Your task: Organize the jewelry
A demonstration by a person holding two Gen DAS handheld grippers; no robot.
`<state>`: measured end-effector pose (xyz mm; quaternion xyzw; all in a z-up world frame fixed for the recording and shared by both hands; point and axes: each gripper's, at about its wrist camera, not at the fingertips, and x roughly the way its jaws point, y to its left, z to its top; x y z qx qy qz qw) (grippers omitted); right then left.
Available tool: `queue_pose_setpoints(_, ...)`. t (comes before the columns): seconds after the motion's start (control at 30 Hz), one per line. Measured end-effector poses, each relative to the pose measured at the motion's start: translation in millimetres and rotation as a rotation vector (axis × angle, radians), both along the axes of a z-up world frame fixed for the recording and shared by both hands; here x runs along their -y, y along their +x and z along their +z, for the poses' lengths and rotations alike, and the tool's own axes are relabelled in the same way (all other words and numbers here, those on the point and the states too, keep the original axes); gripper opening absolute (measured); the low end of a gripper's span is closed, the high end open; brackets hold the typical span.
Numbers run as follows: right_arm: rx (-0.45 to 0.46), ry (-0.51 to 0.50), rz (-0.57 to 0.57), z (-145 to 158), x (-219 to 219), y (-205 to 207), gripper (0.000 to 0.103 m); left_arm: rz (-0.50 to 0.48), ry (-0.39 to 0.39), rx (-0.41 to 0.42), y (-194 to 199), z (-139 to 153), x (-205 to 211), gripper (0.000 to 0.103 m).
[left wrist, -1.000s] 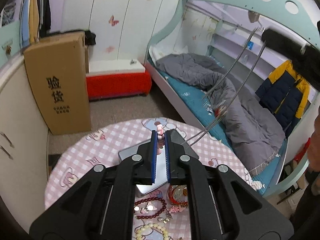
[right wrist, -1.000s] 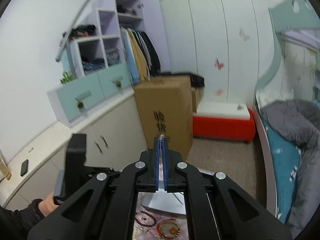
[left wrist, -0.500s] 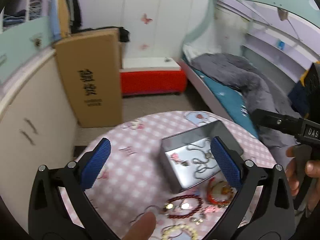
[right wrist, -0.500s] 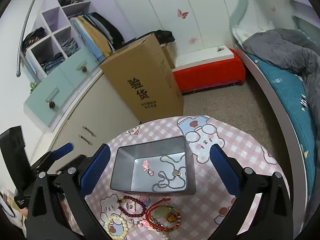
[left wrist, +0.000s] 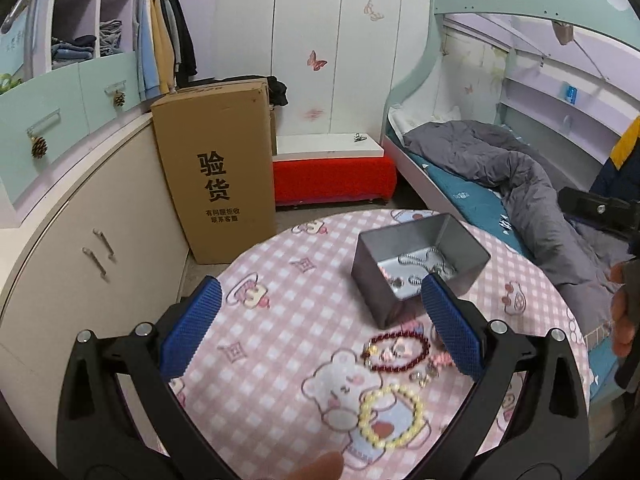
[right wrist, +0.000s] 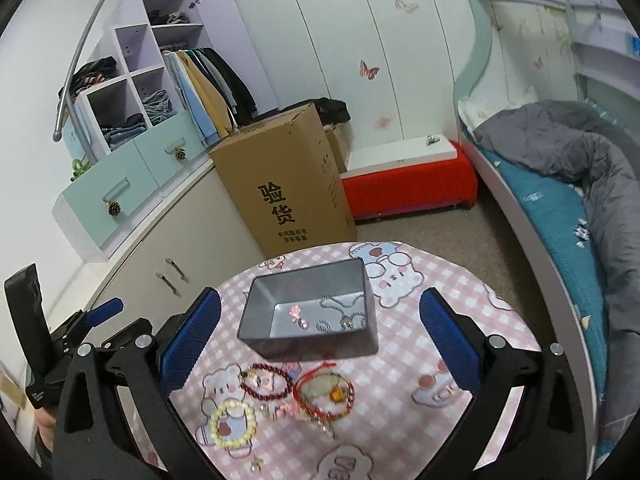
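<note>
Open grey metal tin (right wrist: pixel 308 312) near the worktop's far edge, holding a silver chain (right wrist: pixel 340 312) and a pink charm (right wrist: pixel 297 314), presumably as the collecting container. Loose pieces lie toward the near edge: dark red bead bracelet (right wrist: pixel 266 380), pale yellow pearl bracelet (right wrist: pixel 233 424), red cord bracelet (right wrist: pixel 324 392). Round pink checked worktop (right wrist: pixel 460 304) carries everything. Left claw (left wrist: pixel 320 326) and right claw (right wrist: pixel 320 340) both hover spread wide, holding and touching nothing.

My two grippers over round table (right wrist: pixel 440 280), tin box (right wrist: pixel 308 344) at table centre, chains (right wrist: pixel 340 316) inside it, bracelets (right wrist: pixel 264 380) on cloth before box, cardboard carton (right wrist: pixel 288 184) behind table.
</note>
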<state>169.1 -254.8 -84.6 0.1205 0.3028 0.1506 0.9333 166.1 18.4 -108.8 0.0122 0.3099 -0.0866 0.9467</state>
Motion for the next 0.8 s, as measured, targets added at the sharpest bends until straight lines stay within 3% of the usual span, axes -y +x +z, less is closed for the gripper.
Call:
queue_pose_setpoints(0.23, 0.030, -0.086, -0.009, -12.5, -11.9, -47.4, 0.096, 0.006, 0.020, -0.016, -27.7, -23.0, -3.2, 0.097)
queue_pose_setpoints(0.57, -0.080, -0.129, 0.021, -79.3, -37.8, -88.0, 0.096, -0.018, 0.050, -0.132, -43.7, -79.5, 4.6, 0.097)
queue_pose_setpoints(0.8, -0.132, -0.148, 0.035, -103.4, -51.6, -96.5, 0.096, -0.029, 0.076, -0.175, -41.8, -99.1, 13.4, 0.097)
